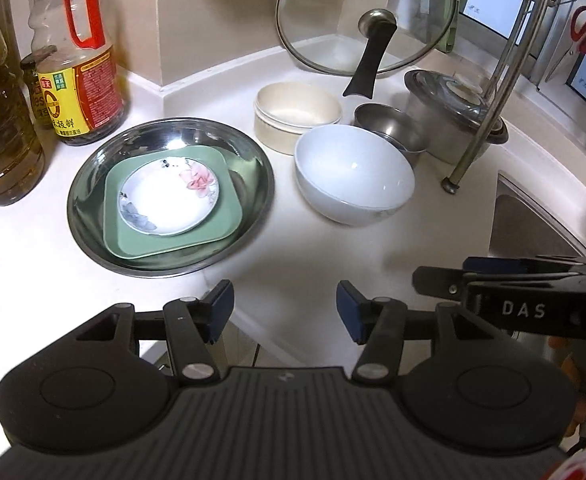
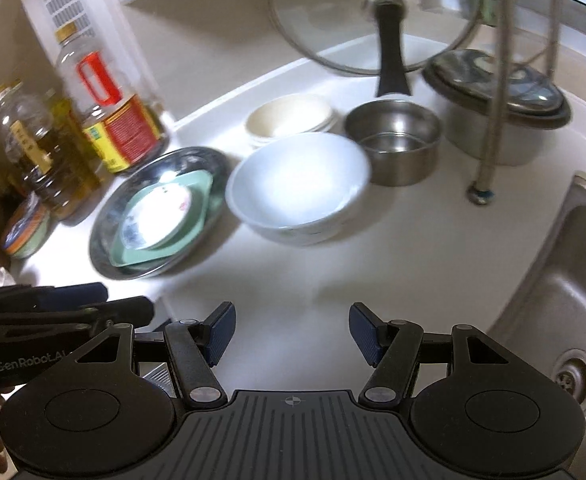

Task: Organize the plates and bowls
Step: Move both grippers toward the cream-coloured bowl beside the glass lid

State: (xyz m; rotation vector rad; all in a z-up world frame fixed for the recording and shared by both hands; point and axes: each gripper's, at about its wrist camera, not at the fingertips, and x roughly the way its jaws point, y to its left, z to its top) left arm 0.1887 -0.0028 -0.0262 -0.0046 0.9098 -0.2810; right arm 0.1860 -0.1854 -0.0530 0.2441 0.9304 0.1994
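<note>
A wide steel plate [image 1: 93, 216] [image 2: 109, 216] lies on the white counter, holding a green square plate [image 1: 133, 236] [image 2: 201, 188] with a small flowered saucer [image 1: 165, 200] [image 2: 153, 220] on top. Right of it stands a large white bowl [image 1: 353, 176] [image 2: 297, 188], and behind that a cream bowl [image 1: 293, 110] [image 2: 289, 118]. My left gripper [image 1: 285, 310] hovers open and empty over the counter's front edge, short of the plates. My right gripper [image 2: 292, 332] is open and empty too, in front of the white bowl. Each gripper shows at the edge of the other's view.
Oil and sauce bottles [image 1: 77, 52] stand at the back left. A small steel pot [image 2: 393, 140], a lidded steel pot [image 2: 501, 108] and a leaning glass lid [image 1: 365, 12] crowd the back. A faucet pipe [image 2: 489, 120] and the sink [image 2: 565, 280] are at the right.
</note>
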